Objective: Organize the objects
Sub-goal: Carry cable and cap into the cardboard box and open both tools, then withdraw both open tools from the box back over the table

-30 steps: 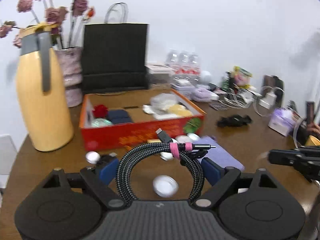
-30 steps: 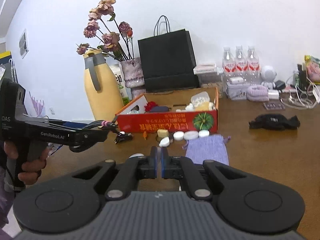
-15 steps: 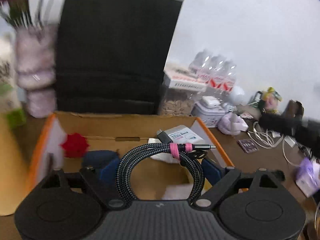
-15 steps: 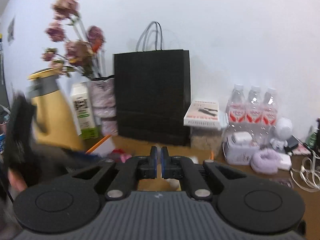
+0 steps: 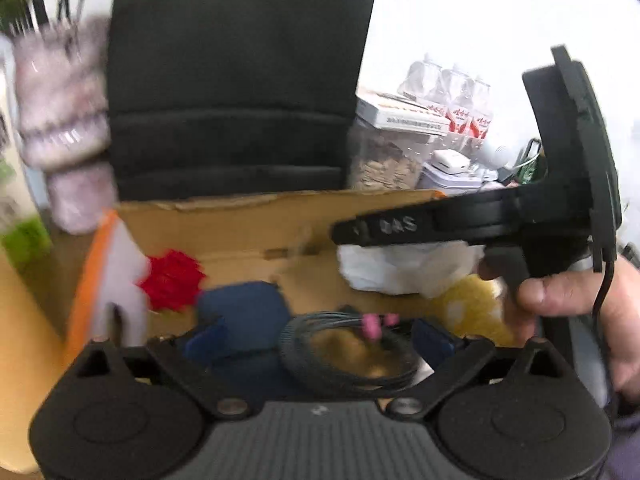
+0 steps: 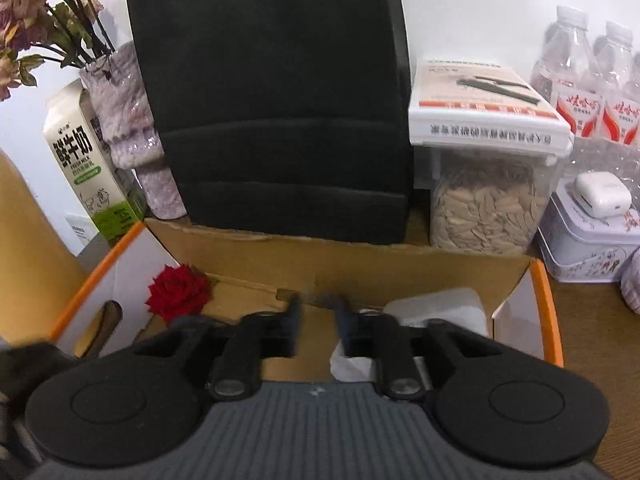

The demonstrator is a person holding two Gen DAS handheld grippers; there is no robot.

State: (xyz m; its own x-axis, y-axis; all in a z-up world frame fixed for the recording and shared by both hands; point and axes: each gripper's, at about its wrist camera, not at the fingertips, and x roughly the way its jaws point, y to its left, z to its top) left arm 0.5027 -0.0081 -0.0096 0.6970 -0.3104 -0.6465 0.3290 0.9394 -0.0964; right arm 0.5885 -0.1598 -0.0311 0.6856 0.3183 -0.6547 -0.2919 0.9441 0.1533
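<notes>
Left tongs over the open cardboard box, jaws opening and near their widest. The coiled braided cable with its pink tie lies between the blue pads, blurred, lower than the pads and seemingly dropping onto the box floor; the pads do not look pressed on it.

Handling, as a judgement: the cable is light, limp between turns but springy as a coil. The braided jacket should give fair friction. The best hold is across the bundle near the pink tie, where the turns are bound; a grip on one strand would let the coil unspool. Not fragile, though the plug ends are better left unpinched.

Right tongs also over the box, jaws opening, nothing between them. In the left view the same tool crosses above the box's right half, with the person's hand on its grip.

In the box:
- red rose at back left
- dark blue item under the left tongs
- white plastic container and something yellow at right

Behind the box:
- black paper bag
- vase of dried flowers
- milk carton
- clear tub of seeds
- water bottles
- tin with a white earbud case on it

The box is crowded, and the two tools are close together over it; a clash looks the likeliest trouble.
</notes>
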